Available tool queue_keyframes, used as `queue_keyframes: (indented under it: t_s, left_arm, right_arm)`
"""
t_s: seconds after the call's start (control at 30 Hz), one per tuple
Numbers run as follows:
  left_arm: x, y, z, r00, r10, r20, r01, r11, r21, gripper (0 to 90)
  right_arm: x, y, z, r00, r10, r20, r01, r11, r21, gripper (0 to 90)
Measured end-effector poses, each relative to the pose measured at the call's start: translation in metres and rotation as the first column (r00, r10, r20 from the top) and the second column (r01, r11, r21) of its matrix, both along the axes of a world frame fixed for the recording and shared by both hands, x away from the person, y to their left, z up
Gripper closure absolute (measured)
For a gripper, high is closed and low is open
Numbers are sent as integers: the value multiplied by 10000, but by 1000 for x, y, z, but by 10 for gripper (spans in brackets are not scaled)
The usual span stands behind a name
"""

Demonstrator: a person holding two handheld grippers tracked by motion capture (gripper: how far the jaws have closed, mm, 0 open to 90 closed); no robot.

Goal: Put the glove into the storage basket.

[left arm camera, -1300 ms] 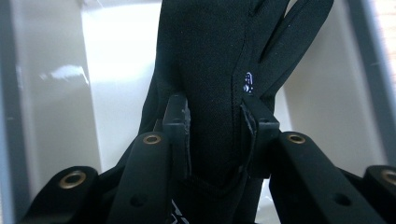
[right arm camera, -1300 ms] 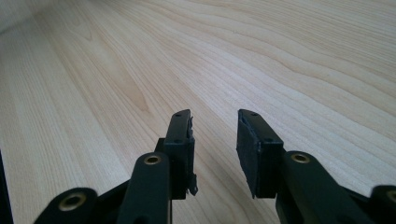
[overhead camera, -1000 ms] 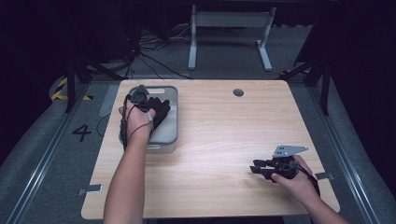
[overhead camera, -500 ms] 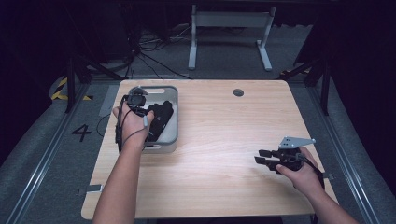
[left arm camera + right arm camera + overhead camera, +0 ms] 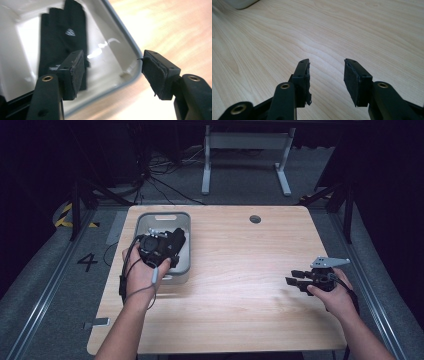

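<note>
Since the earlier frames the left hand-held gripper [image 5: 170, 245] has drawn back toward the person over the bin [image 5: 186, 222], and the right hand-held gripper [image 5: 298, 277] has slid toward the worktop's [image 5: 240, 250] right edge, farther from the bin. Its jaws have just been opening, and nothing lies between them.

Nearest the person, well right of the bin, the right hand-held gripper hangs low over bare wood with its jaws wide and pointing back toward the bin. In the right gripper view its jaws [image 5: 325, 75] frame plain worktop, and one corner of the bin [image 5: 240, 3] shows far off. Between that hand-held gripper and the bin the wood is bare, so there is broad room to move; the right edge lies just behind the hand.

The bin sits at the worktop's far left, its left wall close to the left edge and its front rim turned toward the person. The left hand-held gripper [image 5: 112, 72] hovers over the bin's near right corner, jaws wide and holding nothing. A black cloth [image 5: 62, 40] lies flat on the bin's floor, beyond the jaws and apart from them.

Beyond the bin, to its right, a round hole [image 5: 255, 219] sits near the far edge.
</note>
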State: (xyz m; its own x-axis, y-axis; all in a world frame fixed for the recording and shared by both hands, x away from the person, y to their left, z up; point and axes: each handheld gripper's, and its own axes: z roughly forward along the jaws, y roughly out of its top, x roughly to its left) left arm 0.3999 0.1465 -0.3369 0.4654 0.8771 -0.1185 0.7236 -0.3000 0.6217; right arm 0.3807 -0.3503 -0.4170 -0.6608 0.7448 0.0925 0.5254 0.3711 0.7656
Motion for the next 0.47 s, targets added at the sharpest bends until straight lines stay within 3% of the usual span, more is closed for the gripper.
queue_keyframes:
  t_s: [0.03,0.07,0.3,0.37,0.47]
  left_arm:
    - [0,0,0,10000,0,0,0,10000,0,353]
    - [-8,-3,-4,9993,-370,41,371,9989,-288,355]
    - [-30,-13,-11,9925,-1196,255,1203,9922,-315,346]
    - [-37,-13,-13,9903,-1329,410,1358,9876,-792,342]
    - [-40,-16,-15,9866,-1589,356,1606,9857,-512,340]
  right_arm:
    - [0,-2,-2,10000,34,-45,-34,10000,-47,565]
    - [0,-3,-3,10000,8,-87,-9,10000,-80,562]
    - [0,-8,-11,9996,-151,-248,150,9999,-75,551]
    - [0,-10,-11,9994,-217,-253,217,9998,-9,551]
    - [0,-11,-10,9994,-263,-228,265,9996,83,551]
